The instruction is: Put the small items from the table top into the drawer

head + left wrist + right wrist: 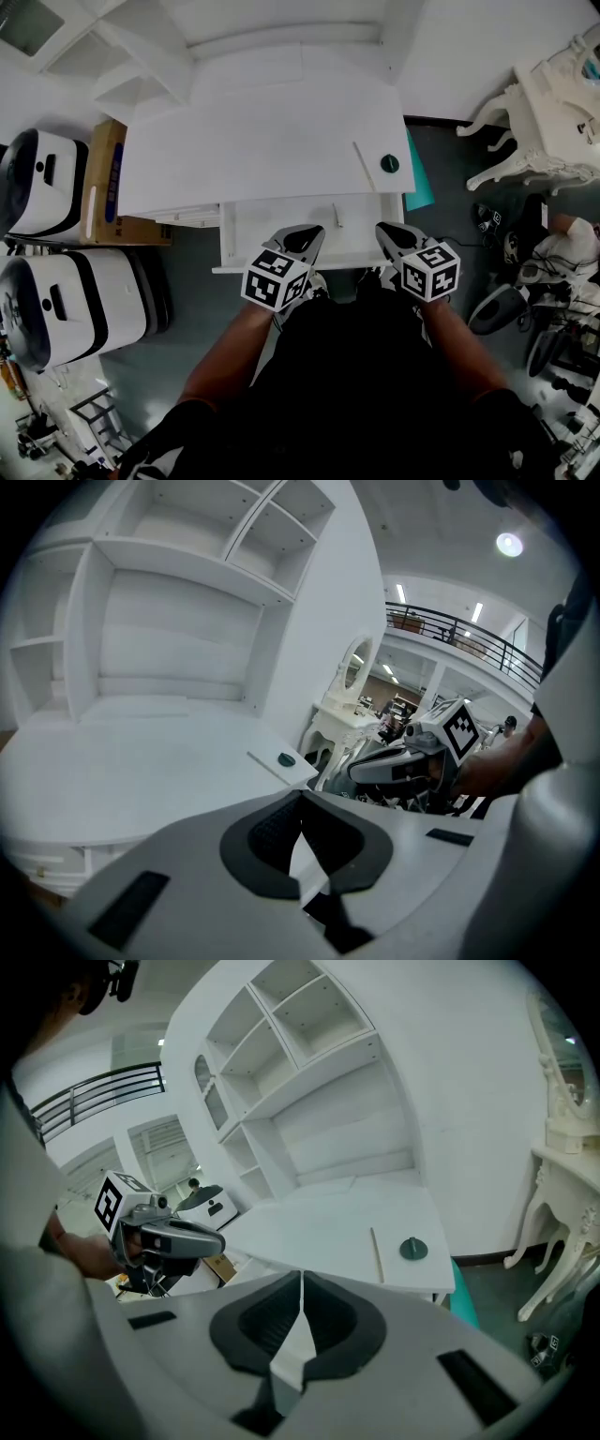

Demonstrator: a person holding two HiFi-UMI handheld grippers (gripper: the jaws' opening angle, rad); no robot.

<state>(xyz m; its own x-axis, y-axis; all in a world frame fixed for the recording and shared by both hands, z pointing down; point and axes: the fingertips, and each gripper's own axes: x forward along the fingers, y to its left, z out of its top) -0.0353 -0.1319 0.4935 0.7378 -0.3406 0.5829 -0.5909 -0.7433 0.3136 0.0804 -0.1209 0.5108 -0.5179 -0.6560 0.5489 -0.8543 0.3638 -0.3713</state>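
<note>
**Both grippers shut and empty over the open drawer; two small items on the tabletop**

The white tabletop (pixel 262 141) carries two small things near its right front corner: a dark green round piece (pixel 389 163) with a raised knob in its middle, and just left of it a thin white stick (pixel 365 167) lying at a slant. They lie close together but do not touch.

Below the tabletop's front edge the drawer (pixel 230 240) stands pulled out toward the person. A small pale sliver (pixel 337 216) lies on its floor; what it is cannot be told.

The left gripper (pixel 305 234) hangs over the drawer's front middle. Its fingers (pixel 272 832) are pressed together at the tips with nothing between them. The right gripper (pixel 392 232) hangs beside it over the drawer's right front. Its fingers (pixel 258 1321) are likewise closed on nothing. Each gripper bears a cube with square markers at the person's wrist.

The green round piece and the stick lie ahead of the right gripper, up on the tabletop, well apart from both sets of fingers. From the right gripper view they sit ahead and to the right of the closed tips. From the left gripper view they sit at the tabletop's far right edge.

White shelving (pixel 141 56) rises behind the tabletop.
</note>
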